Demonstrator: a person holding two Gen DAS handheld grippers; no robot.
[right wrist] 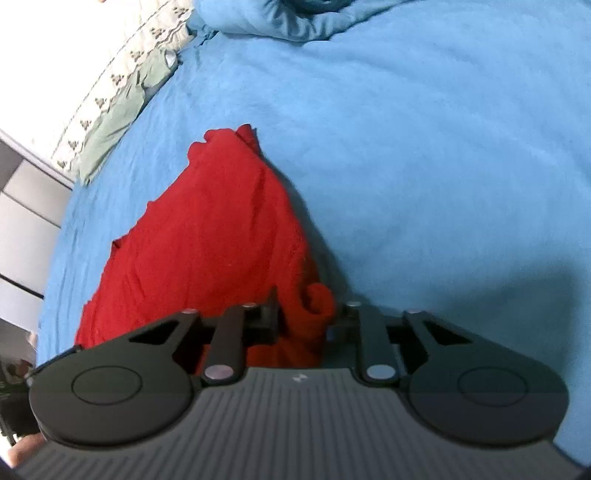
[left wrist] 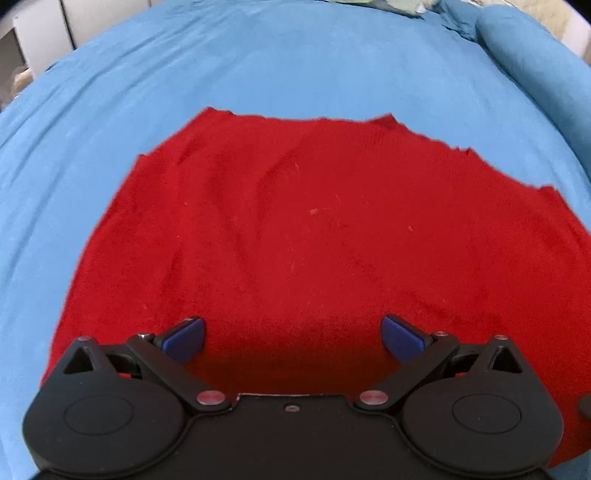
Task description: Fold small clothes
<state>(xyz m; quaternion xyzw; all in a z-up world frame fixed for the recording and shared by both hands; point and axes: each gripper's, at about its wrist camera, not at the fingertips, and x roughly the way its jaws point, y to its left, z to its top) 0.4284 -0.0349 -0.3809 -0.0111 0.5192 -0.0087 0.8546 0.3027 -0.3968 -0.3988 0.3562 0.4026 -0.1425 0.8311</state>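
Note:
A red garment [left wrist: 295,229] lies spread on the blue bed sheet [left wrist: 258,66]. My left gripper [left wrist: 293,338] hangs just above its near part, wide open and empty, its blue pads [left wrist: 184,338] far apart. In the right wrist view the same red garment [right wrist: 207,236] stretches away to the left. My right gripper [right wrist: 304,317] is shut on a bunched edge of the red garment, which is rolled up between its fingers. The right fingertips are hidden by the cloth.
A rumpled blue duvet [right wrist: 295,18] lies at the far end of the bed. A pale green cloth [right wrist: 122,110] and a patterned pillow [right wrist: 122,62] lie at the bed's far left edge. White cupboards [right wrist: 22,221] stand beside the bed.

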